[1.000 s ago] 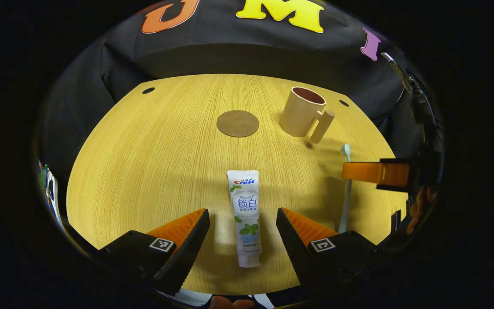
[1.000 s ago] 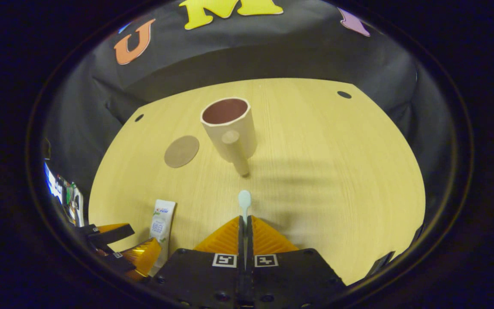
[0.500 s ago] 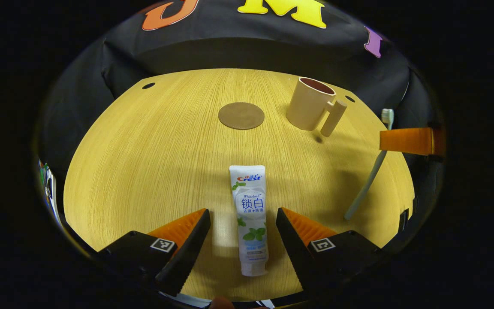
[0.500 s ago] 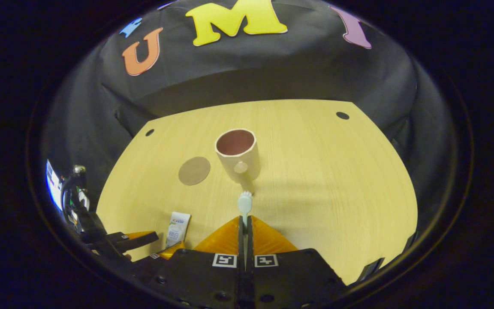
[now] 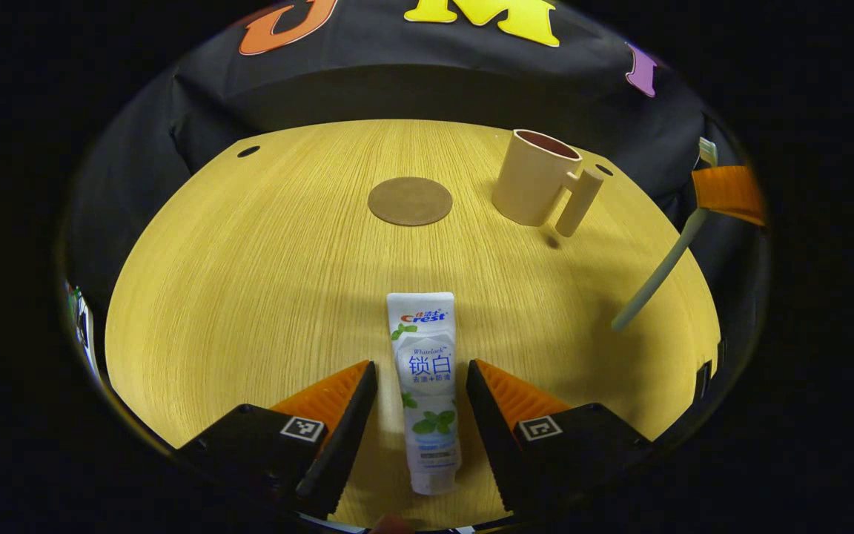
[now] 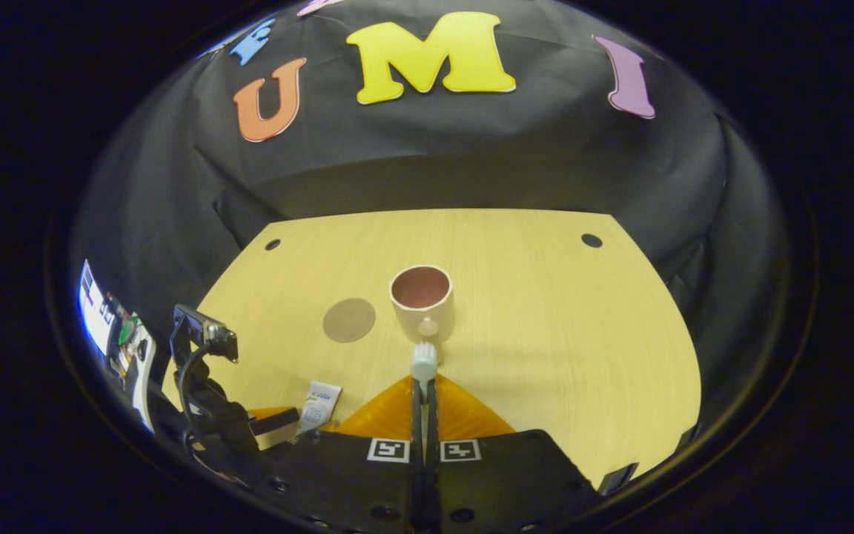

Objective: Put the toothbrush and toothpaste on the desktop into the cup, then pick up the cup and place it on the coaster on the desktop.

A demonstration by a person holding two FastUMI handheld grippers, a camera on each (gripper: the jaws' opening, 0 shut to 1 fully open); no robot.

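Note:
A white toothpaste tube (image 5: 425, 386) lies flat on the wooden table (image 5: 249, 259), cap toward me. My left gripper (image 5: 421, 374) is open, one finger on each side of the tube with small gaps. A beige cup (image 5: 538, 178) with a peg handle stands upright at the back right, beside a round brown coaster (image 5: 410, 201). My right gripper (image 6: 423, 389) is shut on the toothbrush (image 6: 423, 362), whose head sticks out toward the cup (image 6: 422, 300). In the left gripper view the toothbrush (image 5: 660, 271) hangs tilted in the air from the right gripper (image 5: 723, 193).
The coaster (image 6: 349, 320) lies left of the cup in the right gripper view, and the toothpaste (image 6: 321, 404) is at the lower left by the left gripper's body (image 6: 204, 371). The table (image 6: 583, 334) has small round holes near its far corners. Black cloth backs the table.
My right gripper has lifted the toothbrush off the table and pulled up and back. My left gripper's fingers have drawn closer around the toothpaste tube.

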